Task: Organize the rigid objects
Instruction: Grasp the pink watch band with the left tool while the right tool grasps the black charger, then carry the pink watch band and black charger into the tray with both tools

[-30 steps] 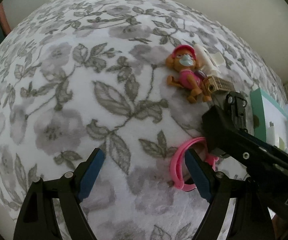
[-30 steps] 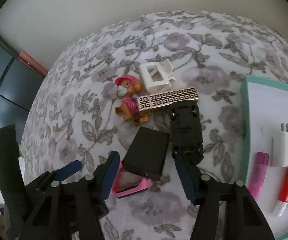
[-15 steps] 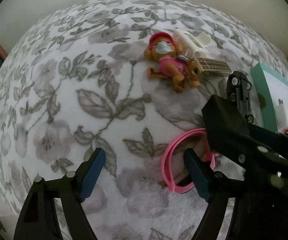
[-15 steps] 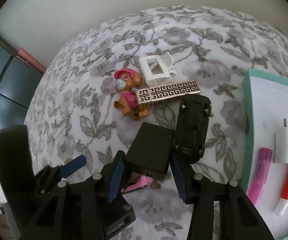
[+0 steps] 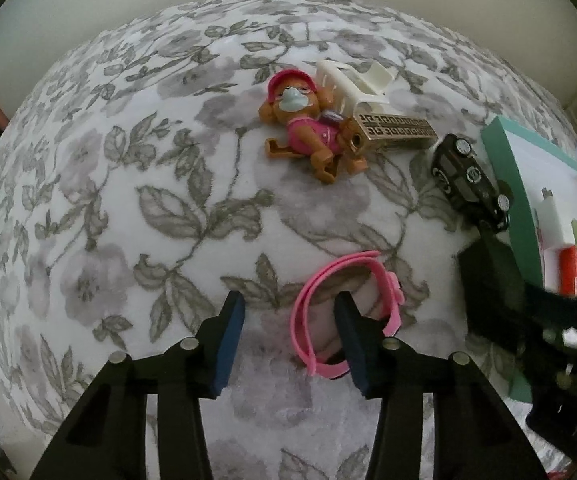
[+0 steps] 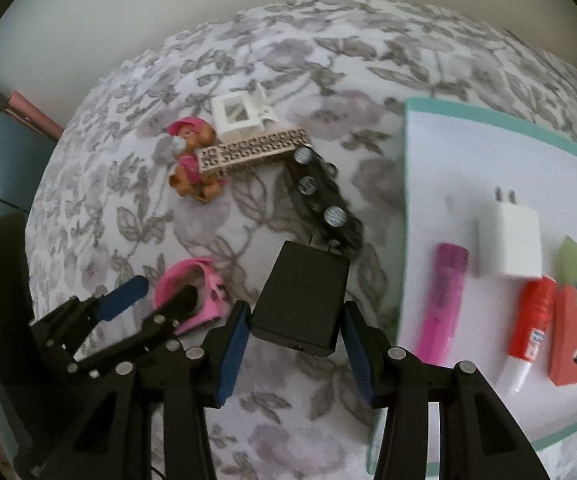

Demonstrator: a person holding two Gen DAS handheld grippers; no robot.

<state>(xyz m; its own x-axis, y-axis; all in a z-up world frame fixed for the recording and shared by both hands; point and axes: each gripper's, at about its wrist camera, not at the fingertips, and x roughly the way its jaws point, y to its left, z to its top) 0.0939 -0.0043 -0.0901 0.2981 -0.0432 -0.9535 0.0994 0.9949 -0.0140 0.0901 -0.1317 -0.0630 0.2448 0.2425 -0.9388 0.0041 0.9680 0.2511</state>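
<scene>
Right wrist: black adapter between gripper pads

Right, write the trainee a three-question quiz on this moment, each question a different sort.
1. True or false: the right gripper is closed on the black adapter.
2. Where does the white plug lie? A: on the floor. B: on the teal-edged tray. C: in a cup.
3. What colour is the looped band lying on the floral cloth?

Key: 1 true; 2 B; 3 pink.
</scene>
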